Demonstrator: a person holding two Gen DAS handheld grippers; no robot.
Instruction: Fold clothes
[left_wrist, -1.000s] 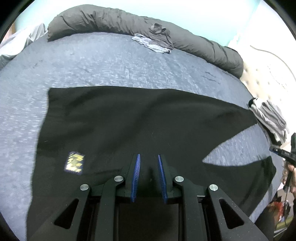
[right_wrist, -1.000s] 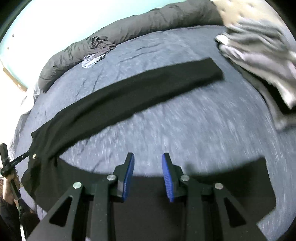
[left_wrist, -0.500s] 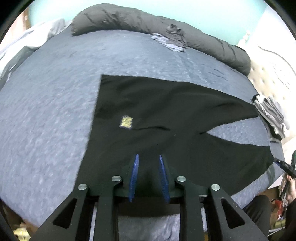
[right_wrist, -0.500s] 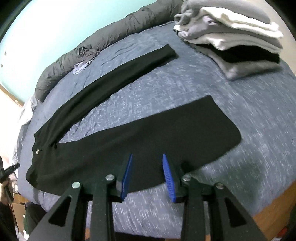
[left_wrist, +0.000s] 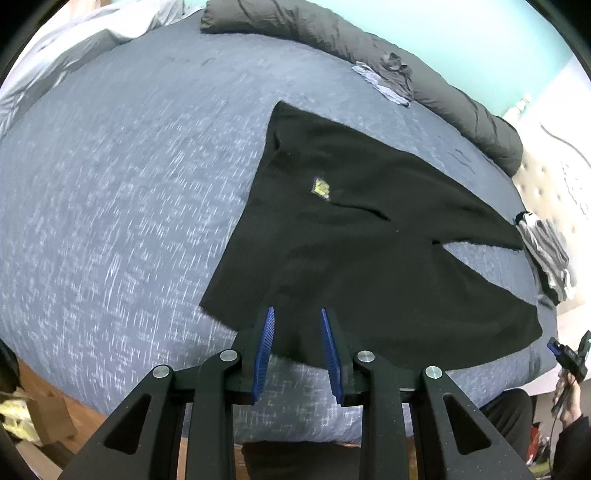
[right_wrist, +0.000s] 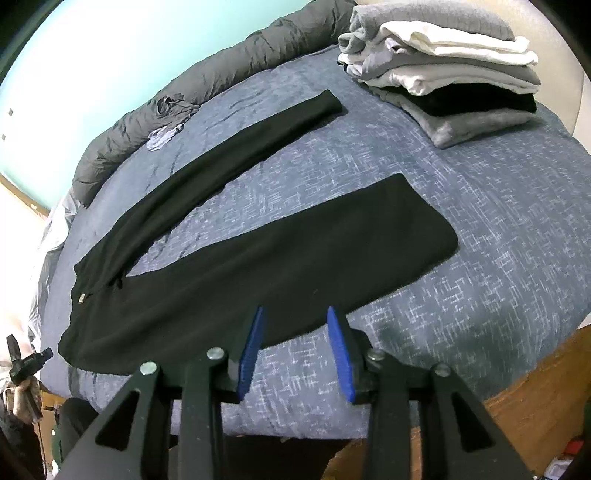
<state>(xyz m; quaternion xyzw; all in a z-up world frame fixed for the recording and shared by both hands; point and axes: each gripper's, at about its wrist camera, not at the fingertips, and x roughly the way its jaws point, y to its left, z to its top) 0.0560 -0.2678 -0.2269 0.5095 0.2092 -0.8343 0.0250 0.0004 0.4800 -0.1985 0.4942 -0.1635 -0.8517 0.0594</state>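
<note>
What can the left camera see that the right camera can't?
Only the left camera shows the pants' waist edge up close, the bare blue blanket stretching past it, and the left tool open above the waist with nothing pinched.

Only the right camera shows both pant leg ends lying apart, the whole stack of folded clothes, and the right tool, its jaws opening with nothing between them.

Both show the black pants spread flat, their small yellow label and the rolled grey duvet along the far side.
</note>
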